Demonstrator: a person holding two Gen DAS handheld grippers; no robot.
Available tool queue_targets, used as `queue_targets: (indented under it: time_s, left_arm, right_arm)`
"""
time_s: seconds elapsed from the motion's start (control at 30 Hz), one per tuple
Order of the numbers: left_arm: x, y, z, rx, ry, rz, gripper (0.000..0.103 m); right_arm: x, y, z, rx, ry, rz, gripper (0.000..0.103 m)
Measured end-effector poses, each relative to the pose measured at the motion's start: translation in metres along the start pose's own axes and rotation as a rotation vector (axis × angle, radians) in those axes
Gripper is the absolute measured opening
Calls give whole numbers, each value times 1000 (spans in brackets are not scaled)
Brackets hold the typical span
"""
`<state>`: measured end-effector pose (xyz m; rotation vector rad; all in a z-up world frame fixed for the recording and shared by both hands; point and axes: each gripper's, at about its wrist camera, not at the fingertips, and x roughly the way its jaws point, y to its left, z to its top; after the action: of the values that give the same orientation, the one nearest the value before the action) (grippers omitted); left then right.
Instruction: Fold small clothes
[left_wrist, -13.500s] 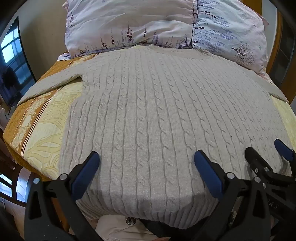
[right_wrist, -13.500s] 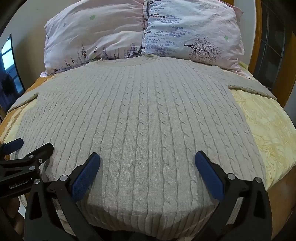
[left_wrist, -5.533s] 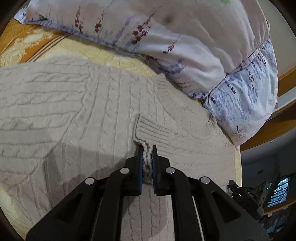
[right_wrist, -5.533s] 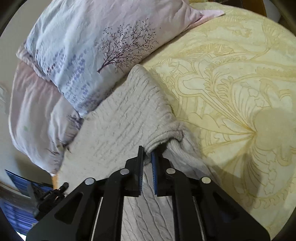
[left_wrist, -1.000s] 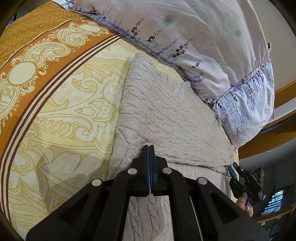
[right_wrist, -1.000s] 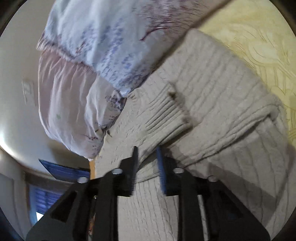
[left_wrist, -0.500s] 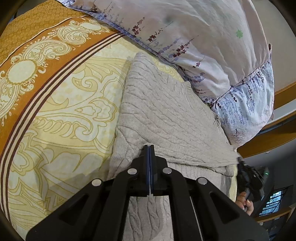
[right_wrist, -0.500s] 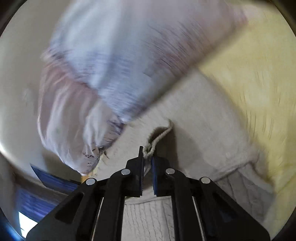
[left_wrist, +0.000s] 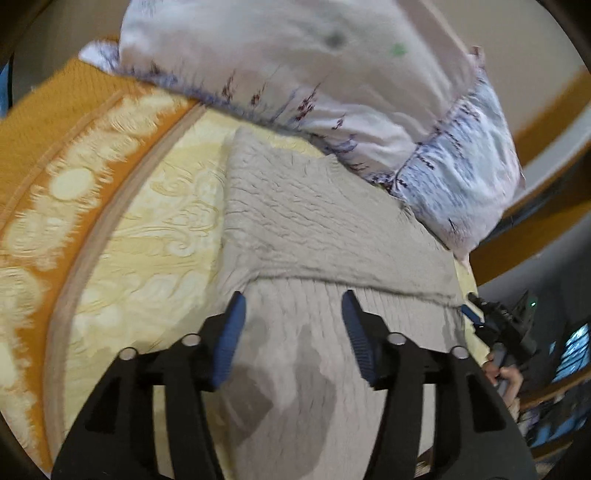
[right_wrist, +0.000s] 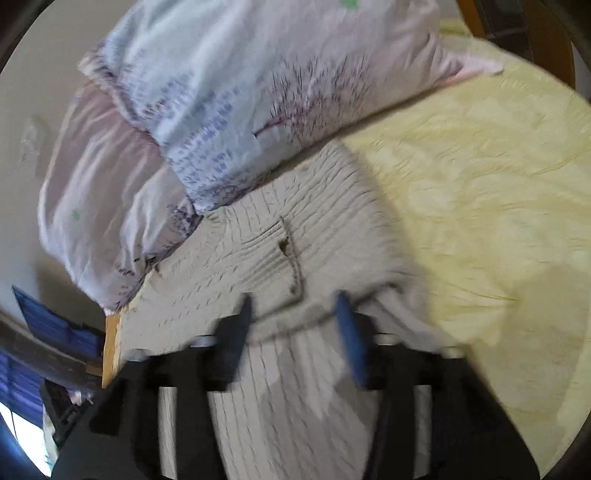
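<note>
Both views smear with motion, the right wrist one worst, so we read the knit pattern only in patches. We see the sweater (left_wrist: 314, 229) lying on the bed (left_wrist: 122, 236), its top edge against the pillows (left_wrist: 332, 85), with both sleeves folded across the chest. One sleeve's ribbed cuff (right_wrist: 273, 243) shows in the right wrist view; its far end merges into the blur. The hem is cut off below each frame by the black gripper bodies.

Our left gripper (left_wrist: 291, 328) stands with its blue pads apart above the sweater's body, just below the folded sleeve's edge, holding nothing. Our right gripper (right_wrist: 295, 328) is likewise spread, with nothing between its pads (they are streaked, but the gap is plain). In the left wrist view the right gripper also appears small at the sweater's far side.

No container appears in either view.

Bare yellow bedspread lies open to the sweater's left, running out to an orange border (left_wrist: 48, 136). On the right side, bedspread (right_wrist: 480, 192) stretches wide toward the wooden frame (right_wrist: 469, 14). Pillows close off the head end.
</note>
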<state>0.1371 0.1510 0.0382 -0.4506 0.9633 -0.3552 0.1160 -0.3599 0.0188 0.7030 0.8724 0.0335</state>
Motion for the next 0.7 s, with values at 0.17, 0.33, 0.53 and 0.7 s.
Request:
queue_targets:
  time_s: [0.17,0.33,0.53,0.7]
  left_arm:
    - [-26,21,-30,2,-6,17,57]
    - [-29,30,-55,-24,35,-23,52]
    - [-25,31,-81,-45,83,-81,38]
    - [-25,30,-99,-59,101,-130,28]
  right_arm:
    - [-34,-34,-24,-6,44,-17,56]
    - [-51,-62,-51,60,110,18,51]
    - [-65,-74,-73,88,147,113,41]
    - [-65,-80,-89,121,203,221,31]
